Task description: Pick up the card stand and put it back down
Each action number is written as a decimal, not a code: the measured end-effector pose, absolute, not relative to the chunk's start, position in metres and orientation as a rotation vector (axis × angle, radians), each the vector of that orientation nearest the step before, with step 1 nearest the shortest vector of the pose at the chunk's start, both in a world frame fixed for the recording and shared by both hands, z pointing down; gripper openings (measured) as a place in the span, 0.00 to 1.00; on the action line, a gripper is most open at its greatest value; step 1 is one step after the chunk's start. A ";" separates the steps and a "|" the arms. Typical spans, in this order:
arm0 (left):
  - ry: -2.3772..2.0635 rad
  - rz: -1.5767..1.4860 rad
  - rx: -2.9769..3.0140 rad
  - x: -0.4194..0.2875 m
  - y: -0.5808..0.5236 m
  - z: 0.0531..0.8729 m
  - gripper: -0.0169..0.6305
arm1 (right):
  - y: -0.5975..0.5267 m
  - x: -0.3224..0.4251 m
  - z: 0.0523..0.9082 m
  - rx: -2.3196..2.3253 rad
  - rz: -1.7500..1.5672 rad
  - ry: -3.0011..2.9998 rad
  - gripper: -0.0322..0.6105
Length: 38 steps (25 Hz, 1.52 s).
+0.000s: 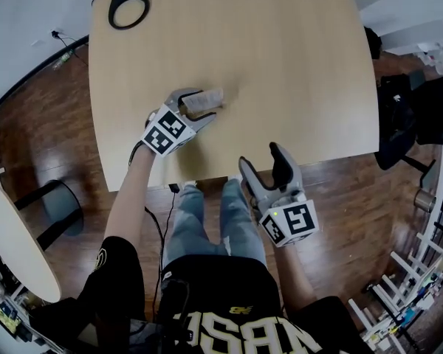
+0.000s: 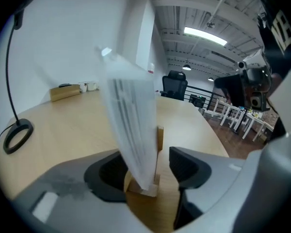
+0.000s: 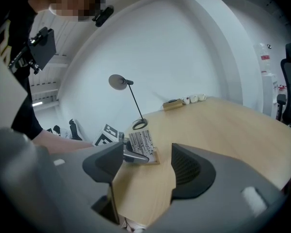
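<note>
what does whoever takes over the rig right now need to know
Left gripper: jaws around the card stand at its wooden base, with a gap showing on one side, so no firm grip yet.
Right gripper: jaws open and empty, held just off the near edge of the table.
Card stand: standing on the table, between the left jaws.
Done: left gripper is placed at the stand.
Left: close on it, lift it, set it back down.
</note>
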<state>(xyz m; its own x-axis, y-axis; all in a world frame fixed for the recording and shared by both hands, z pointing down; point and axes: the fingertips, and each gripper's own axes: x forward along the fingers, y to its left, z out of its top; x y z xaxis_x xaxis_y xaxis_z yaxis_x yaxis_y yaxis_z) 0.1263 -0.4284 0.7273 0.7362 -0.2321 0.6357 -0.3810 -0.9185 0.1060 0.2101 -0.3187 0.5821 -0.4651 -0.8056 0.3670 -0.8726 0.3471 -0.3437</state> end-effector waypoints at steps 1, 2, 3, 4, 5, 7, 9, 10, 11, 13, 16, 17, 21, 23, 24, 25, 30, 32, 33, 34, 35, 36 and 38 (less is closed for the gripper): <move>-0.463 0.995 2.708 0.127 -0.427 0.735 0.39 | -0.318 0.209 0.578 1.544 0.754 -2.474 0.53; -0.448 1.043 2.708 0.126 -0.426 0.741 0.33 | -0.316 0.207 0.573 1.541 0.748 -2.483 0.53; -0.438 1.082 2.708 0.126 -0.426 0.745 0.23 | -0.315 0.206 0.568 1.537 0.738 -2.493 0.53; -0.438 1.106 2.711 0.126 -0.426 0.746 0.20 | -0.314 0.204 0.563 1.533 0.727 -2.502 0.53; -0.447 1.117 2.713 0.128 -0.427 0.746 0.19 | -0.313 0.202 0.559 1.529 0.716 -2.509 0.53; -0.465 1.117 2.705 0.131 -0.424 0.744 0.19 | -0.310 0.200 0.552 1.524 0.698 -2.521 0.53; -0.460 1.105 2.688 0.133 -0.414 0.738 0.18 | -0.309 0.197 0.543 1.525 0.682 -2.538 0.53; -0.454 1.098 2.681 0.134 -0.408 0.731 0.18 | -0.309 0.196 0.537 1.527 0.670 -2.548 0.53; -0.450 1.087 2.676 0.135 -0.402 0.722 0.18 | -0.310 0.195 0.530 1.531 0.654 -2.561 0.53; -0.463 1.051 2.674 0.136 -0.392 0.695 0.18 | -0.314 0.192 0.516 1.537 0.618 -2.588 0.53; -0.544 0.975 2.667 0.131 -0.377 0.650 0.18 | -0.316 0.186 0.491 1.537 0.560 -2.638 0.53; -0.585 0.949 2.667 0.127 -0.373 0.633 0.18 | -0.314 0.184 0.481 1.534 0.538 -2.656 0.53; -0.773 0.832 2.731 0.107 -0.363 0.548 0.18 | -0.309 0.177 0.441 1.551 0.450 -2.719 0.53; -0.894 0.781 2.772 0.094 -0.364 0.504 0.18 | -0.313 0.179 0.422 1.578 0.396 -2.740 0.53; -0.963 0.749 2.786 0.086 -0.365 0.483 0.18 | -0.317 0.180 0.414 1.591 0.366 -2.749 0.53; -1.037 0.708 2.792 0.077 -0.367 0.463 0.18 | -0.322 0.180 0.406 1.602 0.335 -2.756 0.53; -1.455 0.382 2.772 0.023 -0.365 0.372 0.18 | -0.340 0.178 0.371 1.671 0.254 -2.785 0.52; -1.627 0.257 2.742 -0.001 -0.361 0.347 0.18 | -0.343 0.173 0.361 1.688 0.229 -2.788 0.52; -1.703 0.212 2.718 -0.013 -0.358 0.339 0.18 | -0.345 0.171 0.356 1.696 0.214 -2.781 0.52; -1.767 0.178 2.690 -0.023 -0.354 0.333 0.18 | -0.346 0.168 0.353 1.704 0.200 -2.769 0.52; -1.819 0.148 2.660 -0.032 -0.351 0.329 0.18 | -0.347 0.166 0.352 1.709 0.190 -2.756 0.52; -1.858 0.119 2.630 -0.040 -0.348 0.327 0.18 | -0.348 0.163 0.351 1.707 0.185 -2.745 0.52; -1.912 0.071 2.575 -0.051 -0.342 0.325 0.18 | -0.351 0.158 0.351 1.690 0.182 -2.740 0.52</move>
<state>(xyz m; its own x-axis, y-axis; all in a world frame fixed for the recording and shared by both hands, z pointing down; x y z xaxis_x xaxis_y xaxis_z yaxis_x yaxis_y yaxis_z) -0.0511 -0.3423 0.3254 0.2891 -0.9573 -0.0042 -0.9543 -0.2879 -0.0798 0.1580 -0.3507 0.3508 -0.4481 -0.8939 -0.0115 -0.8845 0.4452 -0.1391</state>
